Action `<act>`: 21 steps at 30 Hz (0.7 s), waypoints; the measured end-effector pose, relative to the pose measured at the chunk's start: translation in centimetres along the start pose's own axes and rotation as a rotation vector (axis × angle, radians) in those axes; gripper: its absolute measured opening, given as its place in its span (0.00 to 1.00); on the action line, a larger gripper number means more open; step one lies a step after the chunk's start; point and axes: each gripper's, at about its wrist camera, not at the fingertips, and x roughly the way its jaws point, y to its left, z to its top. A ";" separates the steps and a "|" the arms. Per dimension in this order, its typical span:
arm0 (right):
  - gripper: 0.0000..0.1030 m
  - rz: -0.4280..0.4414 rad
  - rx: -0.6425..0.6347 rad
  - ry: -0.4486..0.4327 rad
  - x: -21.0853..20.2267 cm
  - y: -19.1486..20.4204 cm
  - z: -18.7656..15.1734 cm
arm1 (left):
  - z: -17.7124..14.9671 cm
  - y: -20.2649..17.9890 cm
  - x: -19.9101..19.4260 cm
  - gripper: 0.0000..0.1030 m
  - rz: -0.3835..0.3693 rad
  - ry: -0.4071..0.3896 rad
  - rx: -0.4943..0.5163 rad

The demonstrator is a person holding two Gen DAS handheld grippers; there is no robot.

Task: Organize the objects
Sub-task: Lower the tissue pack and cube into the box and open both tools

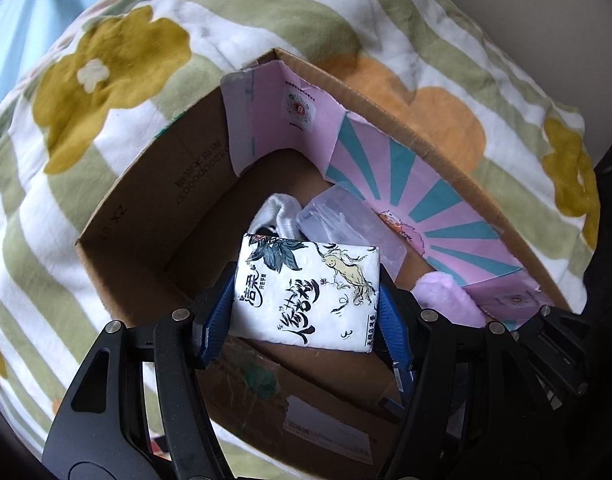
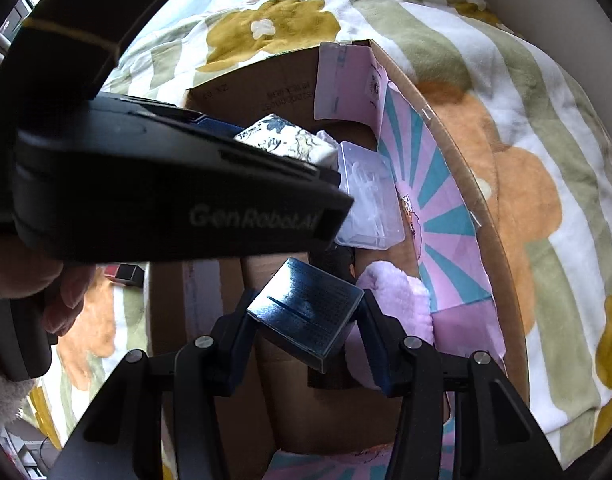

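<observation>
1. The left tongs [image 1: 306, 300] pinched a white tissue pack [image 1: 306, 292] at lower centre, above the open cardboard box [image 1: 146, 200].
2. The right tongs [image 2: 306, 316] pinched a dark blue box [image 2: 306, 312] over the same carton.
3. Inside lay a clear plastic case [image 1: 345, 224], a white sock [image 1: 278, 216] and purple plush [image 1: 445, 300]; a flowered blanket [image 1: 106, 80] surrounded it.

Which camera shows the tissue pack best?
The left wrist view. The tissue pack faces the camera, printed front fully visible, pinched in the left claw. In the right wrist view only one end of it peeks out from behind the left claw's black body.
</observation>
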 end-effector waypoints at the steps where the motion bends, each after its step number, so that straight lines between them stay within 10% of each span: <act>1: 0.44 0.002 0.002 -0.001 0.0 -0.1 0.0 | 0.0 0.0 0.1 0.59 0.001 0.001 0.004; 7: 0.58 0.004 0.049 0.003 0.2 -0.5 -0.1 | 0.0 -0.5 0.1 0.63 0.029 0.008 0.022; 9: 0.89 0.014 0.066 -0.023 -0.3 -0.6 -0.4 | 0.1 -0.4 -0.5 0.92 0.031 -0.006 0.001; 11: 0.99 0.017 0.080 -0.064 -1.1 -0.6 -0.7 | 0.2 -0.2 -1.4 1.00 0.042 -0.040 -0.019; 21: 0.99 0.009 0.091 -0.079 -2.6 -0.4 -2.0 | 0.3 0.6 -2.0 1.00 0.014 -0.019 -0.064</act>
